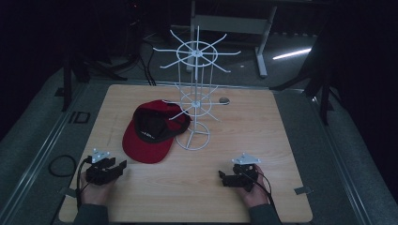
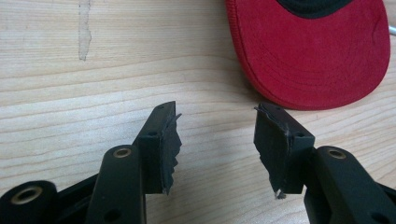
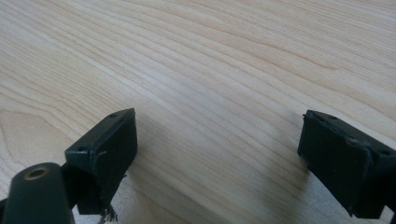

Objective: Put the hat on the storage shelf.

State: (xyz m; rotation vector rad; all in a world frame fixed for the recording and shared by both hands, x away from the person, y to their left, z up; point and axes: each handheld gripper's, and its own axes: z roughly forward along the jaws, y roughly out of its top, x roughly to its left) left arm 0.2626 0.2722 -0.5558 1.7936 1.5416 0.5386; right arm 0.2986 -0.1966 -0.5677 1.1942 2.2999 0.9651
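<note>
I hold a gripper in each hand over the wooden table point(image 1: 263, 136), both near my edge of it. My left gripper point(image 1: 121, 165) sits low on the table just short of the red cap point(image 1: 151, 133), and its jaws stand apart with bare wood between them; the pads point(image 2: 169, 149) are frayed at their edges. From the left gripper view the cap's red brim point(image 2: 317, 56) lies just beyond the jaw tips and a little to one side, not touching either one. My left hand point(image 1: 94, 185) wraps the gripper body from behind.

The cap rests upside down on the table, its dark lining facing up, its crown lying against the foot of the white wire rack point(image 1: 197, 93). The rack stands upright beyond the cap, with spokes fanning from a hub at its top and a second ring of spokes lower down.

My right gripper point(image 1: 221, 177) is well apart from the cap, on the other side of the rack's round base. Its jaws are spread wide and hold nothing, only wood grain between them point(image 3: 215, 140). My right hand point(image 1: 253, 190) grips it from behind
</note>
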